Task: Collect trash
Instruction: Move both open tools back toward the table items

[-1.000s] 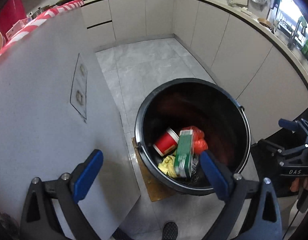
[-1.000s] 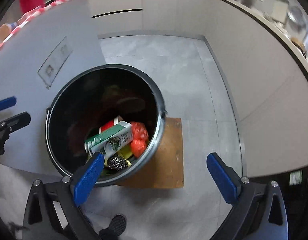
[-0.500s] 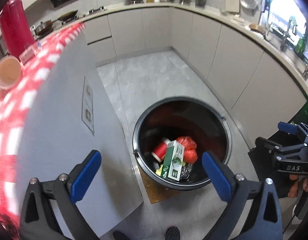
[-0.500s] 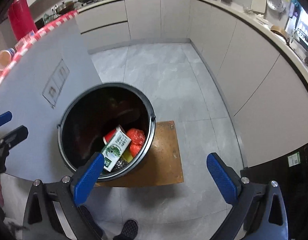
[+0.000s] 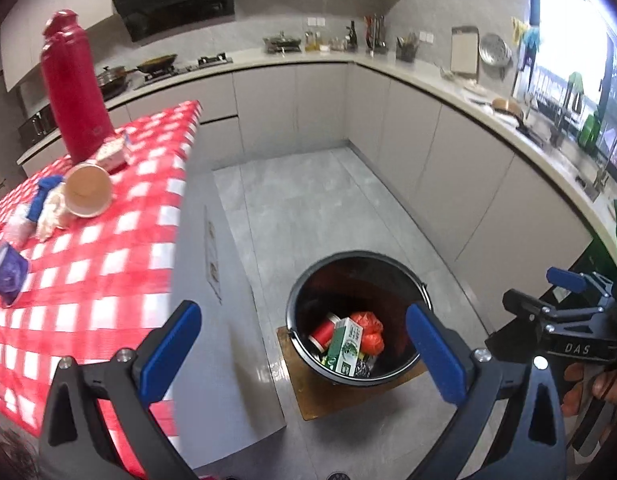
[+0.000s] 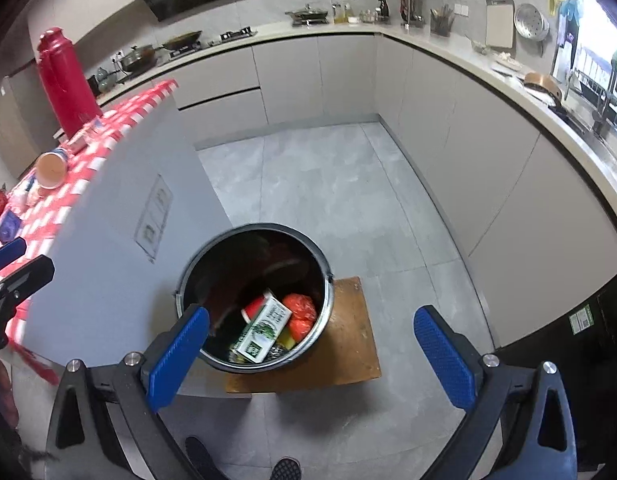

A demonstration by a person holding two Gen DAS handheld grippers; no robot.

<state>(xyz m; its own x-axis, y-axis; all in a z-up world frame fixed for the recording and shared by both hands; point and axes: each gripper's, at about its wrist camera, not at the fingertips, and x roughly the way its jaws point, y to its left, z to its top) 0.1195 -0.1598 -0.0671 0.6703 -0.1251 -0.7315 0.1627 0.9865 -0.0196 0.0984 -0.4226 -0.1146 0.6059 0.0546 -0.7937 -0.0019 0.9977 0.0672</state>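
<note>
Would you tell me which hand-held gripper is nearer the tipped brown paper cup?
Left: the left hand-held gripper reaches over the tablecloth's edge; the right one hangs above the floor bin, away from the cup.

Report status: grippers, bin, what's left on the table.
Left gripper open, empty. Right gripper open, empty. Bin holds carton, red cup, bags. Paper cup and wrappers on checked table.

"DAS" — on the right hand-held gripper (image 5: 580, 322)
</note>
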